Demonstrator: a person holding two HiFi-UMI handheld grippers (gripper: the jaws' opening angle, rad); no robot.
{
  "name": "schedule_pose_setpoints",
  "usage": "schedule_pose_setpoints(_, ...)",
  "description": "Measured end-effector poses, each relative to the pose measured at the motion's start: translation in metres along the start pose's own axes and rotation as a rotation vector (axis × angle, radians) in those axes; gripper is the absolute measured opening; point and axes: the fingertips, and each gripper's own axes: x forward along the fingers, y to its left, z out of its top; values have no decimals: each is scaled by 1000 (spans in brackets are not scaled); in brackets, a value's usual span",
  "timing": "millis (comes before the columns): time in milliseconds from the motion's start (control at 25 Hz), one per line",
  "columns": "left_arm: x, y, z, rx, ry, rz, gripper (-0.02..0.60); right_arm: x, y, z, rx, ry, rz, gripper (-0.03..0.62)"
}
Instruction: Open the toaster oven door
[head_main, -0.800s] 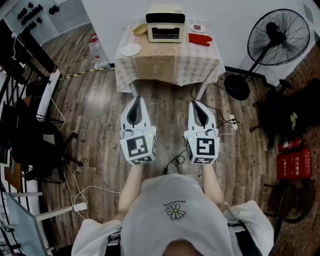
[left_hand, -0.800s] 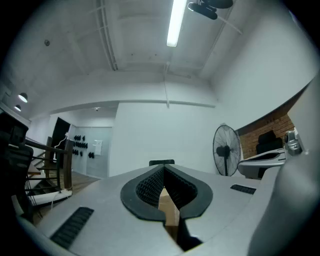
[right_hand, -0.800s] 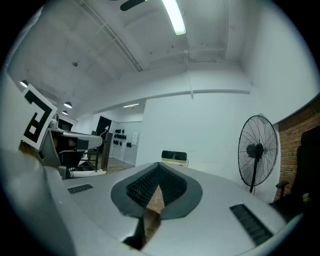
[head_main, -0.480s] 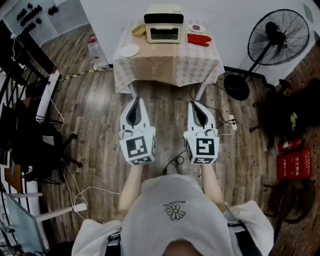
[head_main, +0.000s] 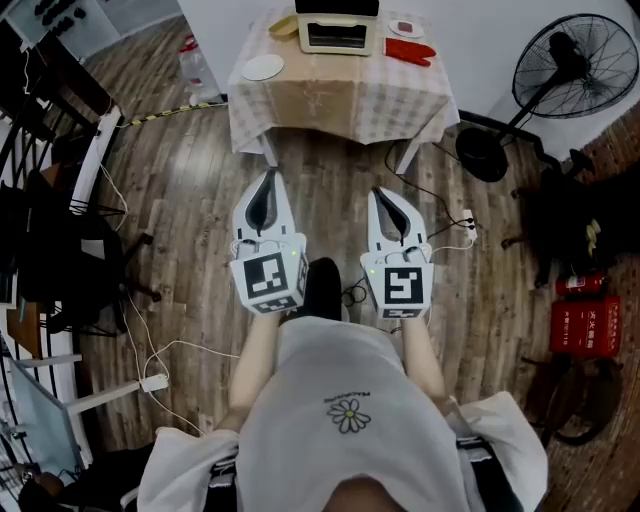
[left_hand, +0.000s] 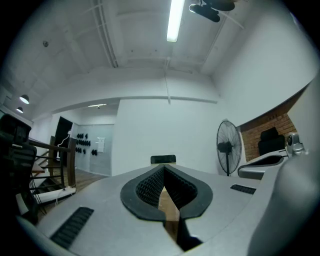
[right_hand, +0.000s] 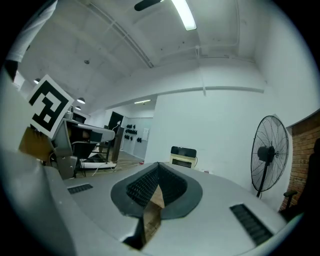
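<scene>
Toaster oven: far end of table, door facing the person, long side crosswise.
Left gripper: jaws together, empty.
Right gripper: jaws together, empty.
Head view only: plate, red mitt.

We find the right gripper held level, its jaws together with nothing between them. The toaster oven stands well beyond, against the wall. A standing fan is to its right.
</scene>
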Motion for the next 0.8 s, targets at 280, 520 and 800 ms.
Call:
schedule_pose_setpoints(280, 15, 1, 0, -8, -21, -3, 17, 17, -3, -10, -64, 9, 7, 9)
schedule_pose_setpoints(520, 51, 3, -4, -19, -33, -29, 17, 40, -37, -24, 48, 47, -93, 9)
schedule_pose_setpoints(800, 116, -2, -20, 15, -11, -59, 17, 90, -61, -37, 3, 66, -88, 9)
